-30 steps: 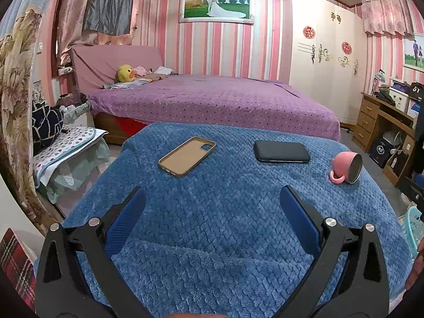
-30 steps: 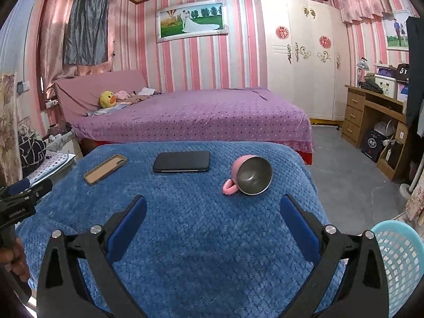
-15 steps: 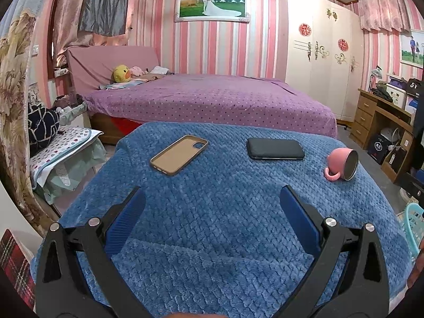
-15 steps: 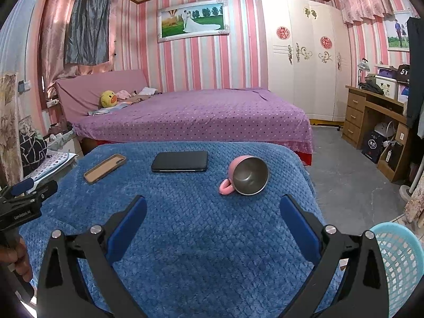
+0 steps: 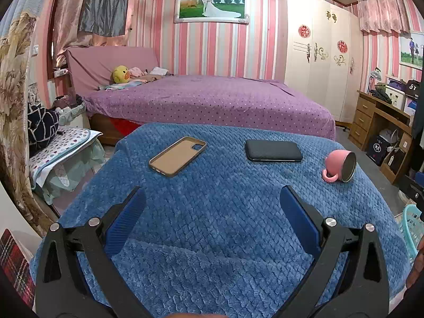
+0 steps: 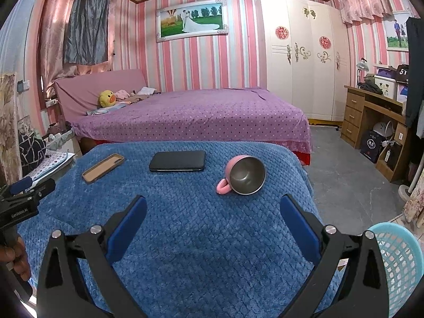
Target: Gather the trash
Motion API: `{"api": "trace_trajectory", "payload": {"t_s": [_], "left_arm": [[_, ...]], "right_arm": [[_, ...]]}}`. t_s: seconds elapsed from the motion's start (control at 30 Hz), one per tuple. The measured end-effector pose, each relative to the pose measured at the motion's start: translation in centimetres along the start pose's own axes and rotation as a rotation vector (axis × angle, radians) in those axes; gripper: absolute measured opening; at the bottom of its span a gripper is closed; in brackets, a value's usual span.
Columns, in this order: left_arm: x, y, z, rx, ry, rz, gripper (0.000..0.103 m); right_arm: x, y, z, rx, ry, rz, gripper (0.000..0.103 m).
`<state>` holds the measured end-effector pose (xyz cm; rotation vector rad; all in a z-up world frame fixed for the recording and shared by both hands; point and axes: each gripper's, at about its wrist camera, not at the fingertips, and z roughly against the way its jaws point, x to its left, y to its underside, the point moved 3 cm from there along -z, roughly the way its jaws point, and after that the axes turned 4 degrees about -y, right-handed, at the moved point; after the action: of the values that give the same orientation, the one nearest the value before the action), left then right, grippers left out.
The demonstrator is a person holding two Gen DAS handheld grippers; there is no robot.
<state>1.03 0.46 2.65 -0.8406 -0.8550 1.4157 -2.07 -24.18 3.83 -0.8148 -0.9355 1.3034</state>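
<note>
Three things lie on the blue blanket [image 5: 212,225]: phone case [image 5: 177,155], phone [image 5: 273,151], pink cup [image 6: 245,175]. Both my claws, left [image 5: 212,212] and right [image 6: 213,218], have moved slightly closer, spread wide and empty; the basket [image 6: 402,262] waits at right.

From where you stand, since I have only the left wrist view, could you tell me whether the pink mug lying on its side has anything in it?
Observer: The right wrist view looks straight into the pink mug. Its steel inside is bare, with nothing in it.
Operator: Thank you. Is the right gripper holding anything?
Observer: No. The right gripper is open above the blue blanket, with nothing between its fingers.
Operator: And the basket? I see only a sliver of it.
Observer: The turquoise basket stands past the blanket's right edge, lower than the blanket top. I cannot see its bottom from here.
</note>
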Motion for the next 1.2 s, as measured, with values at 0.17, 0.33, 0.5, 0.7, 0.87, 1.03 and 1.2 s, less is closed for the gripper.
{"api": "trace_trajectory", "payload": {"t_s": [0.17, 0.33, 0.5, 0.7, 0.87, 1.03, 1.2], "left_arm": [[0.06, -0.05, 0.08, 0.0, 0.003, 0.002, 0.098], [0.1, -0.08, 0.13, 0.0, 0.003, 0.003, 0.098], [0.2, -0.15, 0.2, -0.001, -0.001, 0.01, 0.098], [0.24, -0.18, 0.2, -0.001, 0.002, 0.01, 0.098], [0.19, -0.19, 0.17, -0.001, 0.001, 0.011, 0.098], [0.18, -0.17, 0.16, -0.001, 0.001, 0.011, 0.098], [0.18, -0.16, 0.15, 0.0, 0.001, 0.01, 0.098]], "right_arm": [[0.01, 0.04, -0.05, 0.001, 0.001, 0.002, 0.098], [0.0, 0.06, -0.16, 0.003, -0.002, 0.005, 0.098], [-0.01, 0.09, -0.23, 0.005, -0.002, 0.004, 0.098], [-0.05, 0.22, -0.25, 0.003, -0.001, 0.004, 0.098], [-0.08, 0.36, -0.37, 0.007, -0.003, 0.009, 0.098], [-0.05, 0.44, -0.34, 0.008, -0.003, 0.01, 0.098], [-0.05, 0.48, -0.34, 0.009, -0.003, 0.011, 0.098]]}}
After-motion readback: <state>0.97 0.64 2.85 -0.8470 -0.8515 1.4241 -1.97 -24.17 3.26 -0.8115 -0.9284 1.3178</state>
